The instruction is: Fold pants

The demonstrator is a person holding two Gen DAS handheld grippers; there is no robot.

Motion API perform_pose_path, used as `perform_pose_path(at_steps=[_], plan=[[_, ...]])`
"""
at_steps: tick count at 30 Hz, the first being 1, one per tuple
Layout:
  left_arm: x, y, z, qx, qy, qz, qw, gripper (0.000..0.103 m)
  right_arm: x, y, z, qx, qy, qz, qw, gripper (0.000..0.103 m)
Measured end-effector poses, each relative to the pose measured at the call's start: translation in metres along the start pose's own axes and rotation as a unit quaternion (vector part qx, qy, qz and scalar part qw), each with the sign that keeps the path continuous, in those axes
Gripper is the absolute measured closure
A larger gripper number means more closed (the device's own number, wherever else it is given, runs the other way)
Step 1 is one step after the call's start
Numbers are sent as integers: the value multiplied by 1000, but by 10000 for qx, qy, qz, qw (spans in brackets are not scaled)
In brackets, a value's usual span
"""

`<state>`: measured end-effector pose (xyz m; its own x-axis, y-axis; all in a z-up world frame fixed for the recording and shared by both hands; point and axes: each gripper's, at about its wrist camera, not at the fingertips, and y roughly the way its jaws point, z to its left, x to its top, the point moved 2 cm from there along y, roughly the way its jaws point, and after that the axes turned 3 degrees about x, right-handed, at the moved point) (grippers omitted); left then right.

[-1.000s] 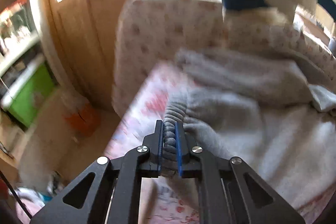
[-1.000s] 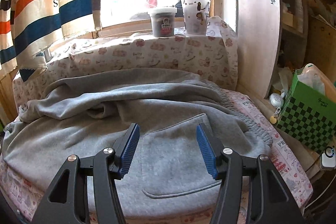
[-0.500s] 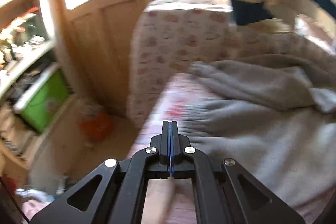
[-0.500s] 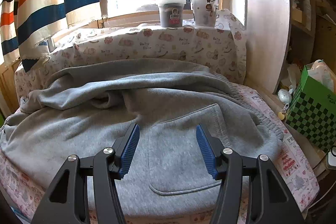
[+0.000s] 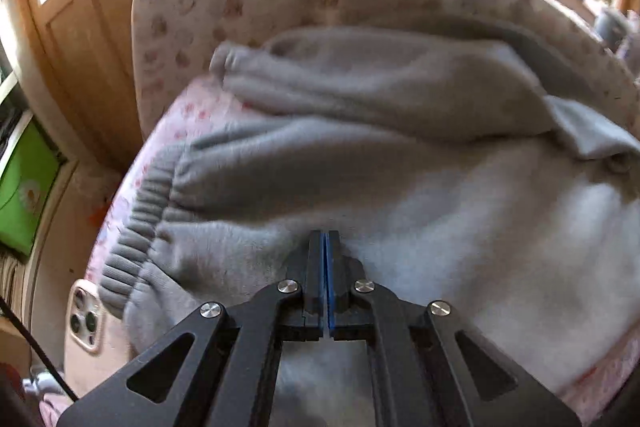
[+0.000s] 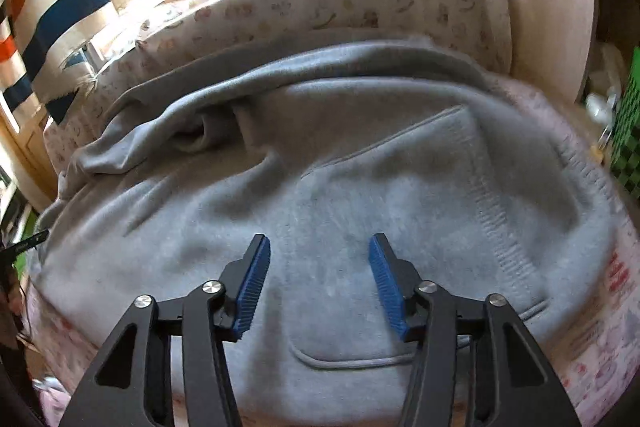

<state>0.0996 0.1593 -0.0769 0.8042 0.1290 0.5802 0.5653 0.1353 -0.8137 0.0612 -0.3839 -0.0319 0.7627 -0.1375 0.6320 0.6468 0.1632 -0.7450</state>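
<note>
left wrist view: left gripper (image 5: 325, 247) pressed shut on nothing, tips over grey pants (image 5: 400, 195), likely to smooth them. right gripper (image 6: 319, 267) half open, closing lately, nothing between, hovering above the back pocket (image 6: 400, 227). pants spread flat across the floral cushion (image 6: 600, 347), waistband rightward, ready for folding.

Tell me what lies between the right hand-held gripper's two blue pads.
Only the grey pants: their pocket panel shows in the gap of the open right hand-held gripper, seen in the right wrist view.
</note>
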Motion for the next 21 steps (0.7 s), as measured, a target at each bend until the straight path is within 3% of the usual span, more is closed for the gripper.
perform_pose_path(at_steps=[5,8,14,17,20,21], plan=[[5,2,1,241,-4,1,9997,101,-4,-2,-19,-889,-294,-28,9956,50],[6,3,2,485,88,-72,9988,101,-4,-8,-35,-721,-164,-14,9973,50],[3,-4,16,462,-346,-90,9983,101,-5,-15,-44,-740,-241,69,9969,53],[-7,-31,-5,150,74,-292,9994,100,2,-23,-42,-602,-21,57,9982,52],[-6,-66,-32,156,524,-803,9953,91,19,-44,-43,-818,-10,-355,9960,51],[-3,-77,-42,105,610,-974,9933,83,25,-50,-43,-930,-15,-493,9944,50]])
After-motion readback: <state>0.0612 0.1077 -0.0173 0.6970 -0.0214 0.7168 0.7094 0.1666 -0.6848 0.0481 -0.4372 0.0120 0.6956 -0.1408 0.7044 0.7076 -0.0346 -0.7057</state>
